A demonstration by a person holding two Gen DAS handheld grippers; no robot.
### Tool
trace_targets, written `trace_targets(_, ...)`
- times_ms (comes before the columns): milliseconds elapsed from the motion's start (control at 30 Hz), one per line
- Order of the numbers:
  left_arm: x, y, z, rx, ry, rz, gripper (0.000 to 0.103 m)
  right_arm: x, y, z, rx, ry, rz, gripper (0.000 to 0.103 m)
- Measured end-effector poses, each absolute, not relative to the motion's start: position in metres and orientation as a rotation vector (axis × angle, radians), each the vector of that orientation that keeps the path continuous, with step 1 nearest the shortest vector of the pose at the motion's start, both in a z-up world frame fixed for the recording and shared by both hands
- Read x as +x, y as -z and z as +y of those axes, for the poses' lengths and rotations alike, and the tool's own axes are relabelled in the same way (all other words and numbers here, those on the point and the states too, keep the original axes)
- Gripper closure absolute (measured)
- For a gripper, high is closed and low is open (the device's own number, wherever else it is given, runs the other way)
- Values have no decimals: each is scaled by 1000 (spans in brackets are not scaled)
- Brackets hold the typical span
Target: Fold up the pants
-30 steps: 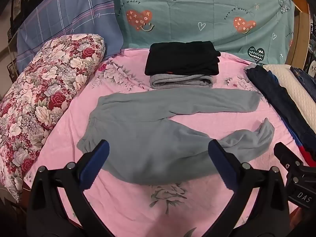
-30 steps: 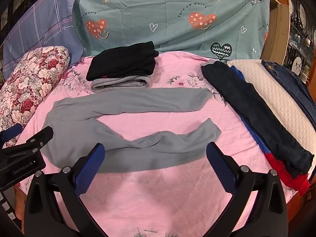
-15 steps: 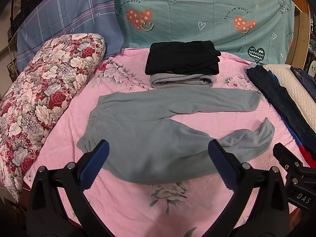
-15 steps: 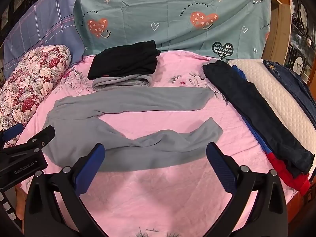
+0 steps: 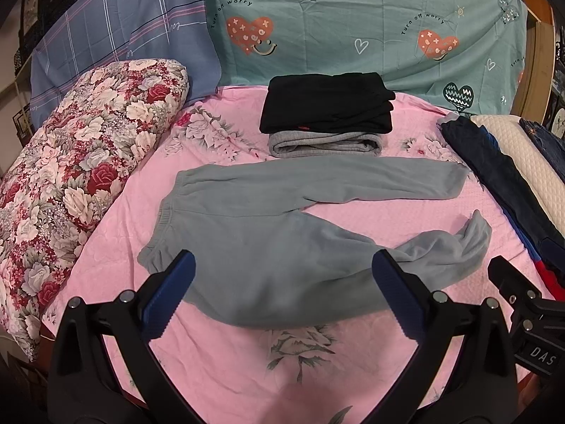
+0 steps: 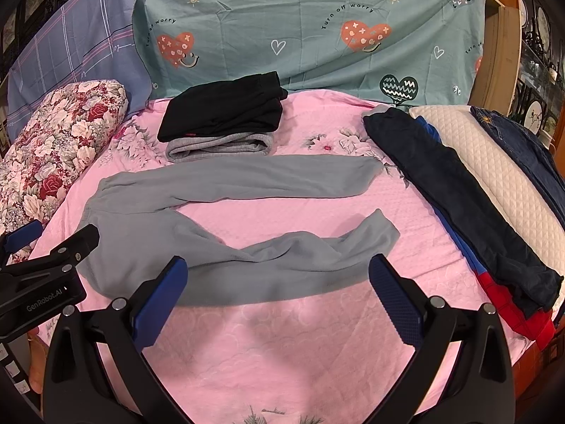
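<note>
On the pink bedspread [image 5: 219, 360] ahead, the grey pants [image 5: 282, 247] lie spread flat, legs splayed rightward, nothing folded yet; my left gripper [image 5: 282, 293] and right gripper [image 6: 279, 293] hover agape, empty.

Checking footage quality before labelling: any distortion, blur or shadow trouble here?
Left wrist view: fisheye bends the pink bedspread edges, corners vignette black, grey pants sharp. Right wrist view: same curvature, soft claw shadows fall on the bedspread, no glare.
</note>
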State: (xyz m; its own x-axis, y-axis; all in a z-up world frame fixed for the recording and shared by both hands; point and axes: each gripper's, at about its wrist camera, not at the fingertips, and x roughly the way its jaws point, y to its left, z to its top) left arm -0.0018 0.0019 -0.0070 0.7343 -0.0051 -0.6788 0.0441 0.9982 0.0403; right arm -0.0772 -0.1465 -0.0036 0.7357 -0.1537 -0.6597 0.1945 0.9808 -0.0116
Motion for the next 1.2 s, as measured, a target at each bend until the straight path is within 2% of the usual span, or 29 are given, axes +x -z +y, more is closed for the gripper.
trace_targets(1200,0,5,6,54,25,749,2,-79,11,-140,58,186,728,1)
